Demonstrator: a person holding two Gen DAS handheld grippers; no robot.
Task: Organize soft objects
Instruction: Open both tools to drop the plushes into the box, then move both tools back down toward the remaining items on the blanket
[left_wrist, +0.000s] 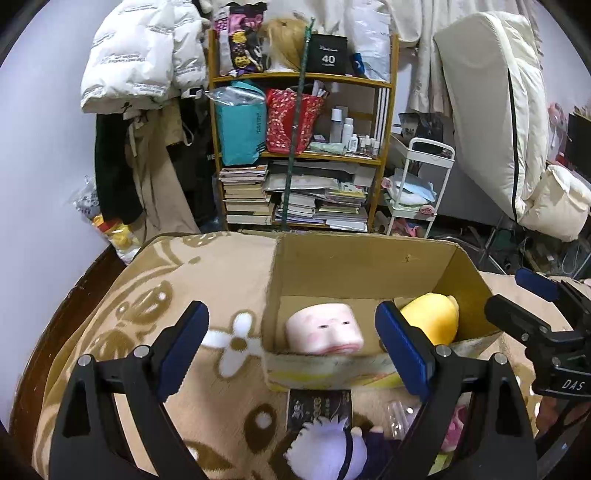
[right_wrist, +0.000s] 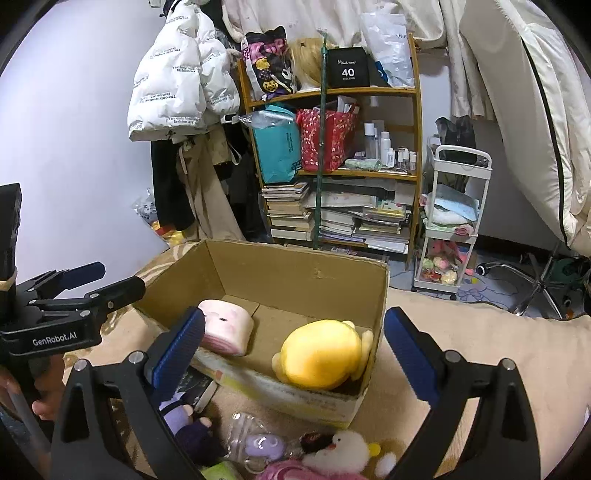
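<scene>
An open cardboard box (left_wrist: 364, 258) (right_wrist: 295, 269) stands on a beige patterned blanket. Inside it lie a pink square plush with a face (left_wrist: 323, 328) (right_wrist: 225, 326) and a yellow plush (left_wrist: 430, 317) (right_wrist: 321, 354). My left gripper (left_wrist: 291, 345) is open and empty, just in front of the box. My right gripper (right_wrist: 293, 347) is open and empty, over the box's near wall. In front of the box lie a purple-haired doll (left_wrist: 328, 446) (right_wrist: 184, 421), a white duck plush (right_wrist: 341, 450), a small purple plush in a clear bag (right_wrist: 260, 445) and a pink plush (right_wrist: 291, 472).
A dark booklet (left_wrist: 319, 408) lies against the box front. Behind stand a wooden shelf (left_wrist: 303, 77) of bags and books, a white trolley (right_wrist: 454, 229), hanging coats (left_wrist: 140, 59) and an upright mattress (left_wrist: 491, 110). The blanket (left_wrist: 155, 302) reaches a dark table edge at left.
</scene>
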